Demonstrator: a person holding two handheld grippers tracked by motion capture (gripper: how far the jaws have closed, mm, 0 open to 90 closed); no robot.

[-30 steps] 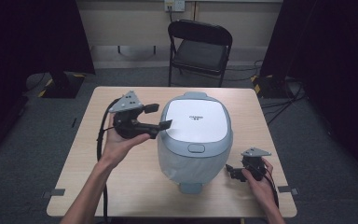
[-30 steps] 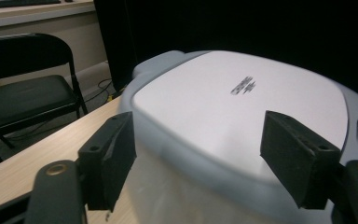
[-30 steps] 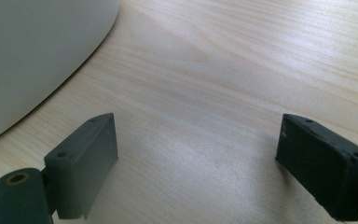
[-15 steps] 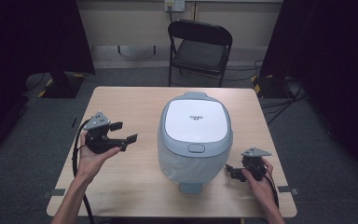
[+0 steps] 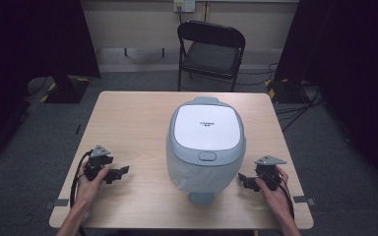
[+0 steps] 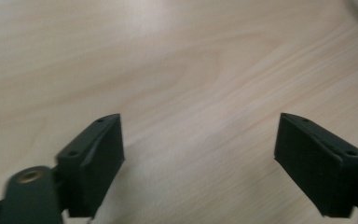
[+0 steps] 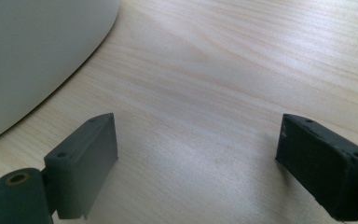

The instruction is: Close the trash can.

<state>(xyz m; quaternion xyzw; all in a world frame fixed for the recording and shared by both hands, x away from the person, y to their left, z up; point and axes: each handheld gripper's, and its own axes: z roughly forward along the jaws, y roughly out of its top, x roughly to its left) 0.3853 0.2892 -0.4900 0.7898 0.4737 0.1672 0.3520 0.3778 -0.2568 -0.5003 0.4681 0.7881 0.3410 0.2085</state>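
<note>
A grey and white rice cooker [image 5: 205, 143] with its lid down stands in the middle of the wooden table [image 5: 128, 118]. My left gripper [image 5: 120, 172] rests low over the table's near left part, pointing right toward the cooker. Its jaws have just been opening and now stand wide with bare wood between them [image 6: 200, 154]. My right gripper [image 5: 243, 180] sits near the front right corner, pointing left at the cooker's base, open with nothing between its fingers [image 7: 196, 158]. The cooker's pale wall [image 7: 37, 56] curves past at the upper left of the right gripper view.
A black folding chair [image 5: 210, 49] stands behind the far edge of the table. Dark curtains hang on both sides. Cables lie on the floor at the right [image 5: 295, 98]. Tape marks sit near the table's front corners.
My left gripper has come down and toward the near left of the table, away from the cooker's lid. The right gripper has stayed where it was.
</note>
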